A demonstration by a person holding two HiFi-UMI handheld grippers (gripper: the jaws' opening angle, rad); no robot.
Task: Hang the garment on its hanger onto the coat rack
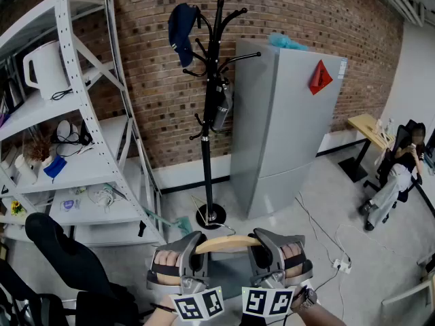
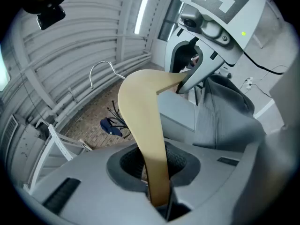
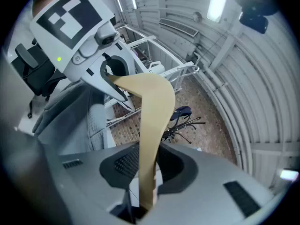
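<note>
Head view: low in the frame, the left hand-held gripper (image 1: 192, 250) and the right hand-held gripper (image 1: 266, 250) each clamp one arm of the wooden hanger (image 1: 228, 244), which spans the gap between them. Ahead, the black coat rack (image 1: 206, 134) stands on the floor by the brick wall (image 1: 143, 80), well apart from the hanger. A dark blue cap (image 1: 181, 23) hangs on one of its upper pegs. A grey fridge (image 1: 285, 128) stands just to the right of the rack, and white shelving (image 1: 81, 107) stands to its left. A person (image 1: 397, 172) sits at the far right.

Left gripper view: the jaws are closed on the hanger's pale wooden arm, which rises from between them and bends towards the other gripper. That gripper grips the far end. The metal hook (image 2: 100, 67) curves up at the bend. The grey garment (image 2: 225, 116) drapes below the hanger, on the right.

Right gripper view: these jaws likewise pinch the hanger's arm. The grey cloth hangs at the left, and the coat rack shows small beyond.
</note>
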